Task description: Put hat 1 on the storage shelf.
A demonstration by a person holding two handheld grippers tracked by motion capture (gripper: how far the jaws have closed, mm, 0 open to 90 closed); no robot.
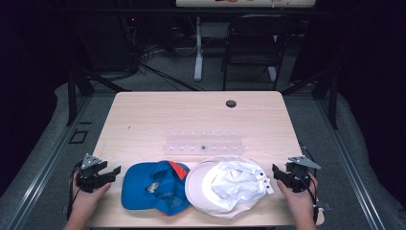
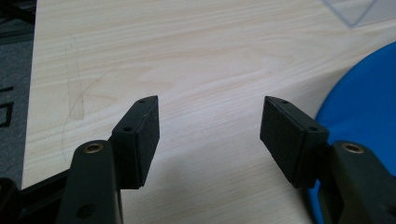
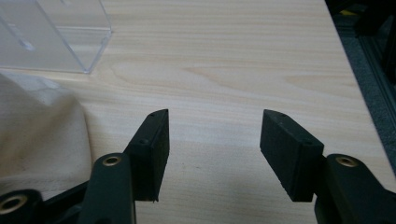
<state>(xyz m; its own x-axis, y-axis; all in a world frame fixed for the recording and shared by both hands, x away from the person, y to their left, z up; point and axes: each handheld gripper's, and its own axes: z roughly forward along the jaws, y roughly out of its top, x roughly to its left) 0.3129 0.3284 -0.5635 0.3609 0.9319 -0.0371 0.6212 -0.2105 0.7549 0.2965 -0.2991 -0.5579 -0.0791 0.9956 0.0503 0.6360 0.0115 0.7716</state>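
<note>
- Blue cap (image 1: 153, 187) and white cap (image 1: 225, 186) are lying touching at the tabletop's (image 1: 191, 115) near edge.
- Left gripper (image 1: 114, 171) and right gripper (image 1: 276, 171) are both gaping wide, holding nothing; each should be approaching its nearest cap's rim squarely.

High view looking forward and down over the table (image 1: 143, 120), claw views close above it, sharing its near edge

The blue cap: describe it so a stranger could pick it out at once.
Start at the wooden table and look along its near edge, where two caps lie side by side. The blue cap is the left one, touching the white cap. It alone is bright blue with an orange patch and a small emblem.
</note>
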